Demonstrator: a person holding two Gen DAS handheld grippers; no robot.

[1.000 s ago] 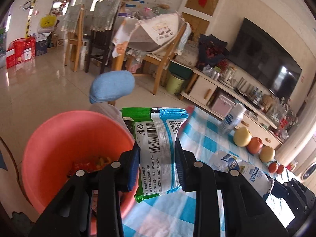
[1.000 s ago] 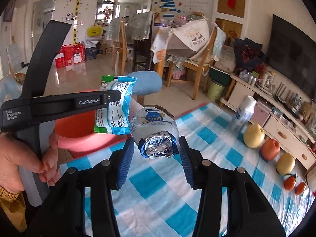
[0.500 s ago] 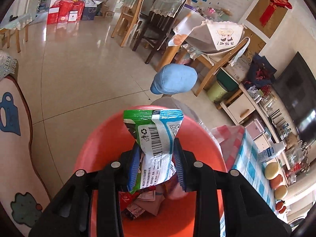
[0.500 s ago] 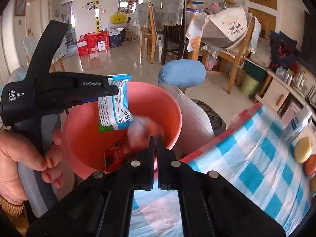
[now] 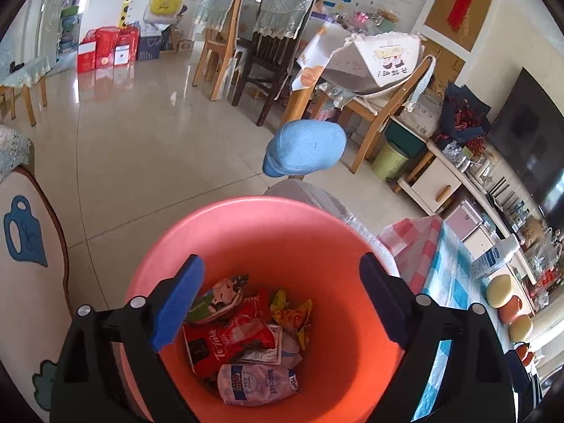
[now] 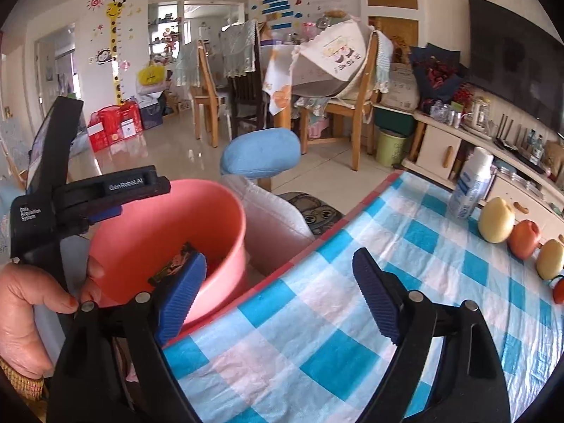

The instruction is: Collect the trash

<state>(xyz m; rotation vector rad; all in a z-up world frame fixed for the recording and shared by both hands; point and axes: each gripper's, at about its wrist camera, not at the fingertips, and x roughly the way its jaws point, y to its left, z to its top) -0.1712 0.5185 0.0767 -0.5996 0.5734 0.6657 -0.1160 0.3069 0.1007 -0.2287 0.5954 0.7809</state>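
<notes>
Now the left tool [image 5: 282,303] hangs over the pink bin [image 5: 246,218], low in the frame, jaws opening and empty; wrappers [image 5: 246,331] lie inside. Right tool [image 6: 278,289], lower centre above the checked counter [image 6: 317,345], is opening too, empty.

A round coral-pink plastic bucket [image 5: 268,232] stands upright just off the edge of the desk covered with a blue-and-white checked cloth [image 6: 352,317], its mouth open. On its bottom lies a loose heap of crumpled wrappers: a white plastic pouch with blue print [image 5: 255,386] lies flat at the near side, a red foil packet with white lettering [image 5: 225,338] above it, a yellow-orange crinkled wrapper [image 5: 294,315] to the right, and a pale wrapper with a cartoon picture [image 5: 220,298] toward the left wall.
</notes>
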